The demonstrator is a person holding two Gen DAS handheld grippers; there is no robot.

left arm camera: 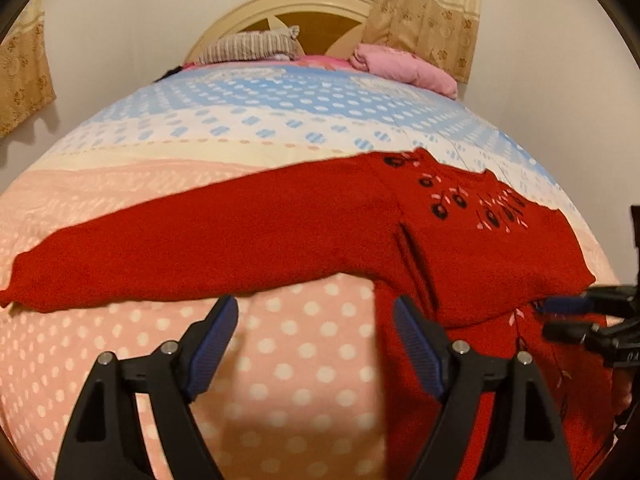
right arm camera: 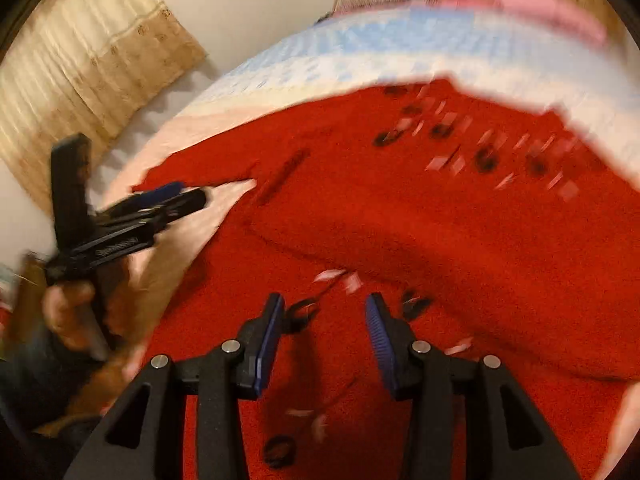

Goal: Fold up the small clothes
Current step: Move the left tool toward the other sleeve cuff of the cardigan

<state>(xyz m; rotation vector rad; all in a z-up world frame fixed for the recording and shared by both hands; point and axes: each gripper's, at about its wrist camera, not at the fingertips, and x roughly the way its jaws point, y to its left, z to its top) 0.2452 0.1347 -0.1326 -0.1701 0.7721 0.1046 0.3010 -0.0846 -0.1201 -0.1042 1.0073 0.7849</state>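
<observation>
A small red knit sweater (left arm camera: 460, 240) with black and pink embroidery lies on the bed. One sleeve (left arm camera: 180, 248) stretches out flat to the left; the right sleeve is folded across the body. My left gripper (left arm camera: 316, 312) is open and empty, just in front of the sleeve and beside the body's left edge. It also shows in the right wrist view (right arm camera: 176, 196). My right gripper (right arm camera: 325, 304) is open and empty, low over the sweater (right arm camera: 420, 220); that view is motion-blurred. The right gripper also shows at the right edge of the left wrist view (left arm camera: 568, 316).
The bed has a dotted quilt (left arm camera: 280, 360) in pink, cream and blue bands. Folded clothes, a striped stack (left arm camera: 252, 46) and a pink one (left arm camera: 404, 66), sit at the headboard (left arm camera: 288, 12). Curtains (left arm camera: 424, 8) hang behind.
</observation>
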